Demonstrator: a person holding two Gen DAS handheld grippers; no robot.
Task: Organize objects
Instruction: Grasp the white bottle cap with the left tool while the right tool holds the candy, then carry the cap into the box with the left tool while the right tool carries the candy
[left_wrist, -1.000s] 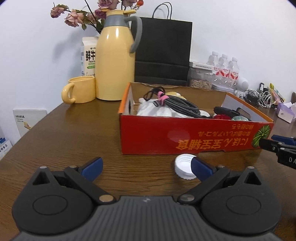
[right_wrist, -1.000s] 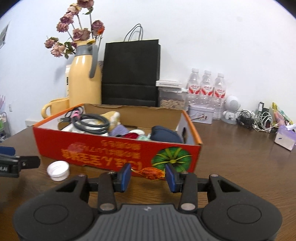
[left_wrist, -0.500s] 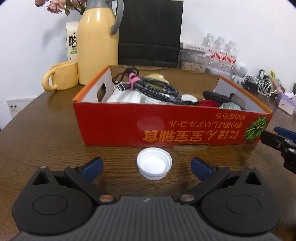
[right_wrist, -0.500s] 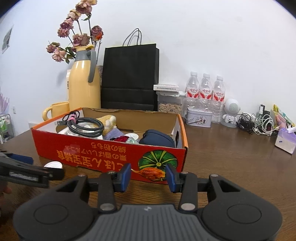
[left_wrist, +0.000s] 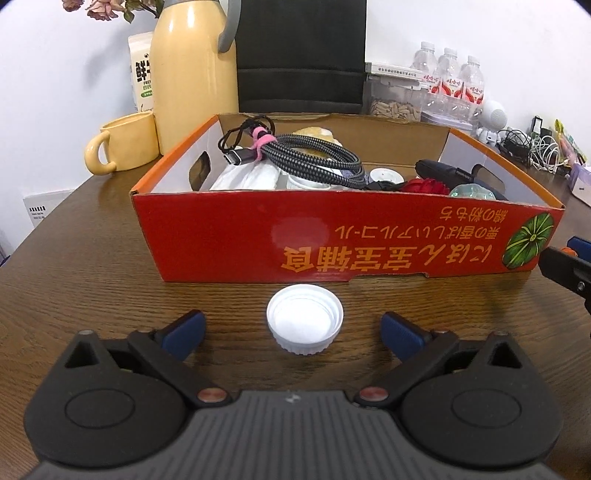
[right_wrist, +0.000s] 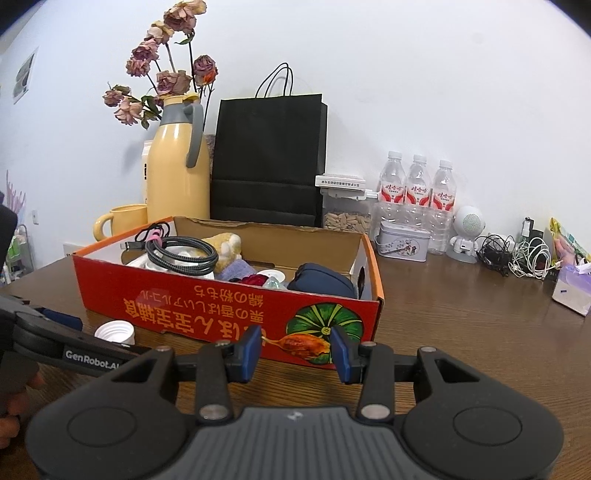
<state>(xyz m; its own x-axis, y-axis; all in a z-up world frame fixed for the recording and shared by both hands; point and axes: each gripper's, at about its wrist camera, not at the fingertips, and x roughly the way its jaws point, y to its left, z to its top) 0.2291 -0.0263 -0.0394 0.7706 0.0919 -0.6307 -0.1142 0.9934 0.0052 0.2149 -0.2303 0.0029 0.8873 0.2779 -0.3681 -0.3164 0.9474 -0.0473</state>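
A white bottle cap (left_wrist: 305, 325) lies open side up on the wooden table, just in front of the red cardboard box (left_wrist: 229, 240). My left gripper (left_wrist: 293, 334) is wide open and the cap lies between its blue fingertips, touching neither. The box holds a coiled braided cable (left_wrist: 295, 157), white items, a red object and a dark pouch (right_wrist: 320, 283). My right gripper (right_wrist: 295, 352) is open and empty, hovering before the box's right front corner (right_wrist: 369, 314). The cap also shows in the right wrist view (right_wrist: 114, 330).
Behind the box stand a yellow thermos (left_wrist: 195, 70), a yellow mug (left_wrist: 123, 146), a black paper bag (left_wrist: 301, 55), a seed jar, three water bottles (right_wrist: 417, 195) and a tin (right_wrist: 402, 242). Tangled cables (right_wrist: 517, 254) and a tissue pack (right_wrist: 572, 291) lie at the right.
My left gripper has moved right and forward, so the cap went from by its right fingertip to centred between both fingertips. My right gripper has risen and drawn back slightly.
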